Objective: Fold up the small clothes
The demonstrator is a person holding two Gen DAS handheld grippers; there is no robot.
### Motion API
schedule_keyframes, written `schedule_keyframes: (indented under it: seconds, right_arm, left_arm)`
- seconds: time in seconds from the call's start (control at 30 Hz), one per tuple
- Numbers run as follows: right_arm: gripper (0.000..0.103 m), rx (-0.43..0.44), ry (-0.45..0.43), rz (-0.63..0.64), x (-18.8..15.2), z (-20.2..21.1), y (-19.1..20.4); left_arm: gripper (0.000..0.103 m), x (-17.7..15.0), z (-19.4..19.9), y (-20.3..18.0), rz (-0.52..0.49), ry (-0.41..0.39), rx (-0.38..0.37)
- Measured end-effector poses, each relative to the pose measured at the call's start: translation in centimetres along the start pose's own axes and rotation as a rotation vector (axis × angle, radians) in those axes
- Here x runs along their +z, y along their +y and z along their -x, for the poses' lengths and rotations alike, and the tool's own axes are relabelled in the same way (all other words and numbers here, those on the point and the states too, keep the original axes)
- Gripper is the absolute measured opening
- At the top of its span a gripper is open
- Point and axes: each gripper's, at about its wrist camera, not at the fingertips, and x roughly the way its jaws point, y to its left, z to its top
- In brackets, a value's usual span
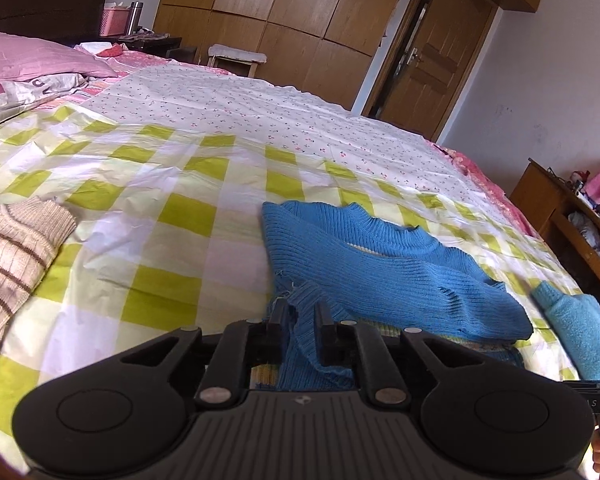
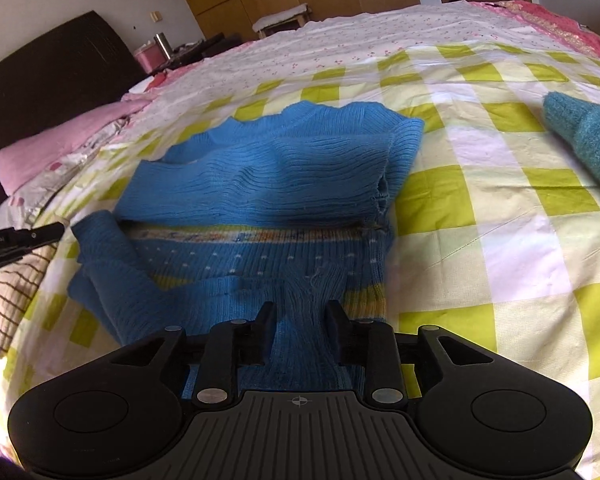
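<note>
The blue knit sweater (image 2: 268, 168) lies on the green-checked bedsheet (image 2: 480, 200), its top part already doubled down over the patterned band. The left gripper (image 1: 299, 316) has its jaws closed on a bunched blue edge, and the right gripper (image 2: 300, 316) likewise pinches gathered knit at the near hem, probably so both corners can be carried over together for the next fold. A striped beige garment (image 1: 16, 248) waits well to the left, a teal fleece piece (image 2: 588, 140) to the right.
</note>
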Motion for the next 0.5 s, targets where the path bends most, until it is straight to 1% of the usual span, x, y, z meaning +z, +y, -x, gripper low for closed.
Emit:
schedule_keyframes:
  seconds: [0.03, 0.07, 0.1, 0.13, 0.17, 0.27, 0.4, 0.43, 0.5]
  right_arm:
    - [0.028, -0.025, 0.006, 0.013, -0.1, -0.3, 0.1]
    - [0.027, -0.032, 0.01, 0.019, -0.1, -0.6, 0.1]
    - [0.023, -0.031, 0.008, 0.012, -0.2, -0.6, 0.1]
    - [0.018, -0.029, 0.005, -0.004, -0.1, -0.5, -0.1]
    - [0.008, -0.028, 0.002, -0.022, 0.0, -0.4, -0.5]
    - [0.007, -0.001, -0.03, -0.11, 0.3, 0.6, -1.9]
    - [0.007, -0.008, -0.107, -0.198, 0.7, 2.5, -3.6]
    - [0.007, -0.011, -0.123, -0.213, 0.9, 2.8, -3.8]
    - [0.006, -0.021, -0.144, -0.223, 1.2, 3.2, -4.1]
  left_arm:
    - [0.026, -0.1, -0.1, 0.0, -0.024, -0.002, 0.013]
    - [0.03, -0.3, -0.3, 0.1, -0.05, -0.004, 0.028]
    - [0.033, -0.4, -0.4, 0.1, -0.067, -0.001, 0.036]
    - [0.034, -0.6, -0.6, 0.2, -0.082, 0.007, 0.036]
    - [0.036, -0.7, -0.8, 0.4, -0.094, 0.013, 0.031]
    - [0.039, -1.1, -1.2, 0.7, -0.129, 0.02, 0.042]
    - [0.039, -1.4, -1.8, 1.0, -0.185, 0.031, 0.069]
    - [0.039, -1.4, -2.1, 0.7, -0.202, 0.041, 0.064]
    - [0.039, -1.1, -2.7, -0.5, -0.246, 0.068, 0.011]
